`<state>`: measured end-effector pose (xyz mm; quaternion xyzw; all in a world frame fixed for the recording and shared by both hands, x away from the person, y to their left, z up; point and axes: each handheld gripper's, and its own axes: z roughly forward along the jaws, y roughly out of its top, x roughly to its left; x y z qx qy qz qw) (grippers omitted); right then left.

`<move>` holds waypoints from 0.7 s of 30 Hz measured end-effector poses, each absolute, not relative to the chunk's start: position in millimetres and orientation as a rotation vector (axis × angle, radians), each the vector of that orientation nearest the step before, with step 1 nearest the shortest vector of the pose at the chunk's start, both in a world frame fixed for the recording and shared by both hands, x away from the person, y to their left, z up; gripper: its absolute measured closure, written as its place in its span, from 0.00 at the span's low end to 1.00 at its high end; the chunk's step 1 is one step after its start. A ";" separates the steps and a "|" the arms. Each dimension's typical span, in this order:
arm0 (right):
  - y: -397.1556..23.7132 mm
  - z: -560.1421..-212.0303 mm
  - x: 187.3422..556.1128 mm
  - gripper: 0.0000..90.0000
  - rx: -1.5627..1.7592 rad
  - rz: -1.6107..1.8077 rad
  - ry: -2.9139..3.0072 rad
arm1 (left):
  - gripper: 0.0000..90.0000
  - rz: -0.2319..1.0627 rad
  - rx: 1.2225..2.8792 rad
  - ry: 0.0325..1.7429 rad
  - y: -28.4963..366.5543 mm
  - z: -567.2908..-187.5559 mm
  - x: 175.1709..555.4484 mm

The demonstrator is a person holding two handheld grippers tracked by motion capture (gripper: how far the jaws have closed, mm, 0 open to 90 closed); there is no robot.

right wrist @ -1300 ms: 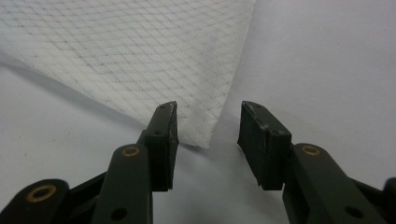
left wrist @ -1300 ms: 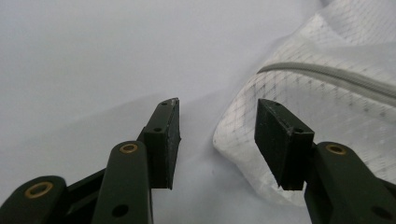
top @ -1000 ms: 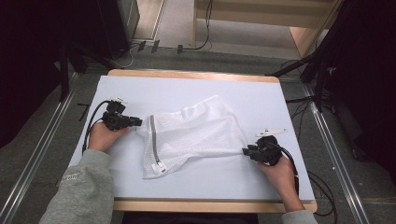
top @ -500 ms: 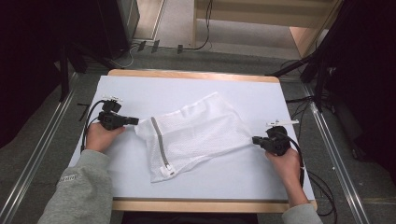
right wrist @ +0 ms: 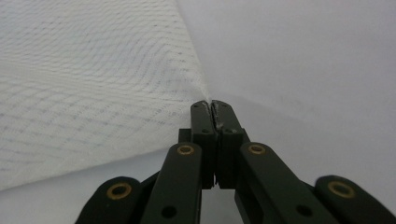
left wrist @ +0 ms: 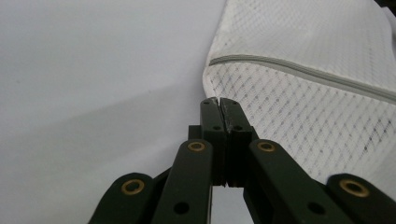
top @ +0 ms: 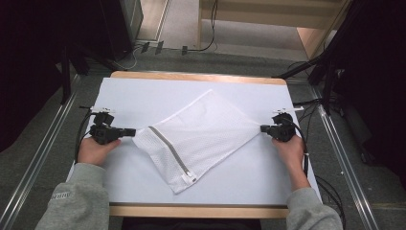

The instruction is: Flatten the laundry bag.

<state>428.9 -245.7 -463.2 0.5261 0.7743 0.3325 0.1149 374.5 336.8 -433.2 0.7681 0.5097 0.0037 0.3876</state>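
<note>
The white mesh laundry bag (top: 198,139) is lying mid-tabletop (top: 143,91). The left gripper (top: 131,132) is pinching the bag's zipper-end corner, the right gripper (top: 263,128) the opposite corner, fingers pressed together. Step: stretching it flat; next, probably lowering and releasing evenly.

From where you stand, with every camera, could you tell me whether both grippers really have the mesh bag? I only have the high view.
Observer: Yes. In the left gripper view the left gripper is shut on the corner of the mesh bag beside the grey zipper.
Operator: Thank you. And the other one?
Observer: In the right gripper view the right gripper is shut on the tip of the opposite corner.
Operator: Is the cloth slack there?
Observer: No, creases fan out from that pinched tip across the mesh.
</note>
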 end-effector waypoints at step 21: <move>-234.0 -451.0 445.2 0.81 1.523 1.041 2.239 | 0.82 0.081 1.955 1.250 336.6 -416.2 338.9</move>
